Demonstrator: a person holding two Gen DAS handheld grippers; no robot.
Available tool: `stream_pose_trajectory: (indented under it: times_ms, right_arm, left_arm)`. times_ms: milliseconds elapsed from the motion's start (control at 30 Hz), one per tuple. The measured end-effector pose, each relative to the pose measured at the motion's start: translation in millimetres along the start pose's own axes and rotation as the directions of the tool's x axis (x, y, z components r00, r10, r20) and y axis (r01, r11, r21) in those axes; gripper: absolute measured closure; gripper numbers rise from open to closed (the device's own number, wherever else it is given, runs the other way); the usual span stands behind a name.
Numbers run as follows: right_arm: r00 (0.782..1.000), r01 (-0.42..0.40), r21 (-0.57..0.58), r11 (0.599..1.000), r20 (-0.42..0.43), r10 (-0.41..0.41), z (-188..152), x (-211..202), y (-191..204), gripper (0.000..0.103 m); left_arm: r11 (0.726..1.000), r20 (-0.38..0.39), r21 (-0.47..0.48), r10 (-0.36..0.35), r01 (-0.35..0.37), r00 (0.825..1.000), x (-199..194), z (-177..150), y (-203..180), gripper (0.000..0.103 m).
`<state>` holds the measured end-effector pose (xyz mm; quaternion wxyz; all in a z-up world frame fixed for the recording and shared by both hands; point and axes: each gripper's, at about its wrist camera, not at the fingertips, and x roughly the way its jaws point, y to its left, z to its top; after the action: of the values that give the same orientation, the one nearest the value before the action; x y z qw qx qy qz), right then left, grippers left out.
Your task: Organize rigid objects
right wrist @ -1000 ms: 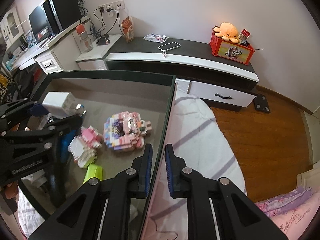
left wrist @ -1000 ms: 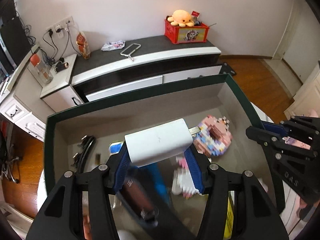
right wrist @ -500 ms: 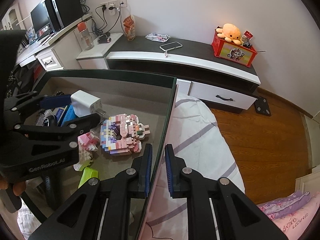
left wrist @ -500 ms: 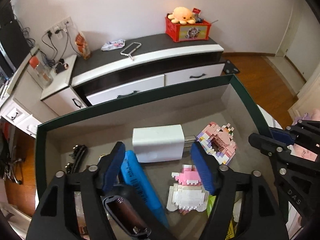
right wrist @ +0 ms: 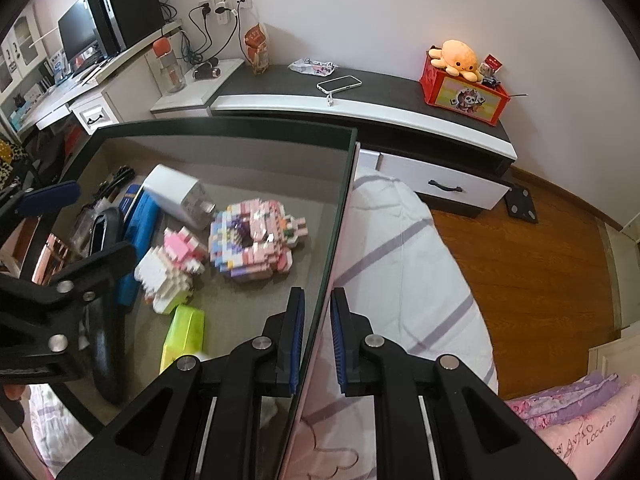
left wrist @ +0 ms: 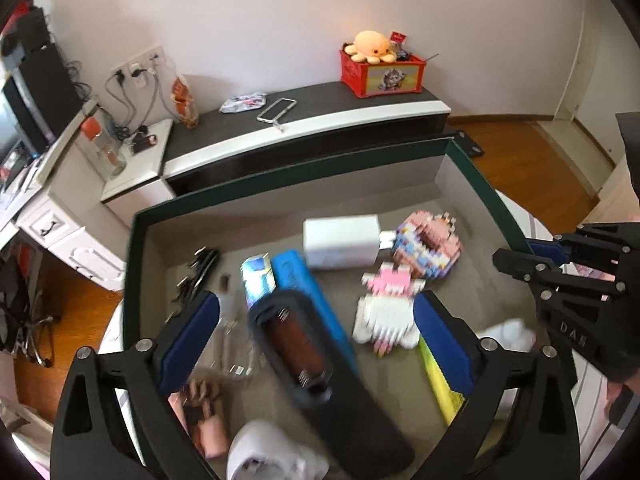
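A white charger block [left wrist: 341,241] lies inside the dark-rimmed storage box [left wrist: 288,170], between a blue case [left wrist: 310,300] and a pink brick model [left wrist: 428,242]. It also shows in the right wrist view [right wrist: 176,196]. My left gripper [left wrist: 316,328] is open and empty above the box's contents. My right gripper [right wrist: 318,330] is shut on the right wall of the box [right wrist: 340,208] and holds it between its pads.
The box also holds a pink-and-white brick figure [left wrist: 386,312], a black razor-like item [left wrist: 296,344], black cables [left wrist: 196,276] and a yellow-green pack [right wrist: 184,334]. The box rests on a striped white bed [right wrist: 404,248]. A TV cabinet [right wrist: 360,108] stands behind.
My left gripper opened and let go of the white charger, which now lies in the box. The left gripper then drew back and up. The right gripper stayed on the box wall.
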<state>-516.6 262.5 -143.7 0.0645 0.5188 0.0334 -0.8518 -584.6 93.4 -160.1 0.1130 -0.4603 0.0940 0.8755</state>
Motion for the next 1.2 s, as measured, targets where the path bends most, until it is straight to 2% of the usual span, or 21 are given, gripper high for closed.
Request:
stream_pose_trajectory:
  times_ms: [267, 433, 533, 633, 700, 733, 767, 833, 1000, 1067, 1167, 1200]
  right_arm:
    - [1.000, -0.008, -0.003, 1.000, -0.007, 0.008, -30, -16, 5, 0.090]
    - [1.000, 0.011, 0.001, 1.000, 0.016, -0.011, -52, -34, 14, 0.088]
    - [0.998, -0.013, 0.001, 1.000, 0.062, 0.013, -66, -55, 25, 0.072]
    - [0.991, -0.005, -0.027, 1.000, 0.131, 0.009, -80, -82, 46, 0.050]
    - [0.983, -0.022, -0.046, 0.999, 0.181, 0.030, -90, -102, 60, 0.043]
    - [0.977, -0.027, -0.057, 0.998, 0.212, 0.038, -97, -114, 69, 0.035]
    - [0.970, -0.027, -0.067, 0.997, 0.238, 0.042, -102, -123, 77, 0.022]
    - [0.957, -0.030, -0.083, 0.996, 0.284, 0.053, -114, -141, 90, 0.019]
    - [0.919, -0.019, -0.102, 0.995, 0.391, 0.058, -145, -178, 106, 0.015]
    - [0.899, -0.022, -0.091, 0.996, 0.434, 0.060, -159, -194, 109, 0.000]
    - [0.866, -0.039, -0.096, 0.995, 0.493, 0.081, -179, -216, 116, 0.000]
    - [0.862, -0.040, -0.100, 0.994, 0.500, 0.085, -183, -221, 118, 0.000]
  left_arm:
    - [1.000, 0.055, 0.007, 0.027, -0.027, 0.998, -43, -44, 10, 0.001]
    - [0.998, 0.099, -0.046, 0.041, -0.036, 0.994, -73, -74, 19, 0.001]
    - [0.996, 0.144, -0.075, 0.066, -0.056, 0.987, -98, -93, 23, 0.001]
    - [0.993, 0.200, -0.100, 0.078, -0.059, 0.977, -127, -113, 24, 0.001]
    - [0.991, 0.239, -0.119, 0.087, -0.060, 0.967, -144, -125, 23, 0.000]
    - [0.990, 0.255, -0.127, 0.091, -0.059, 0.963, -152, -130, 22, 0.000]
    - [0.989, 0.271, -0.136, 0.092, -0.056, 0.958, -161, -136, 21, 0.000]
    - [0.988, 0.297, -0.143, 0.096, -0.055, 0.950, -175, -147, 19, 0.000]
    - [0.987, 0.407, -0.154, 0.107, -0.047, 0.907, -219, -178, 11, 0.000]
    - [0.988, 0.430, -0.145, 0.114, -0.056, 0.896, -236, -190, 5, 0.000]
    - [0.987, 0.473, -0.143, 0.133, -0.073, 0.871, -260, -206, -4, 0.000]
    - [0.986, 0.486, -0.150, 0.142, -0.077, 0.862, -269, -212, -6, 0.000]
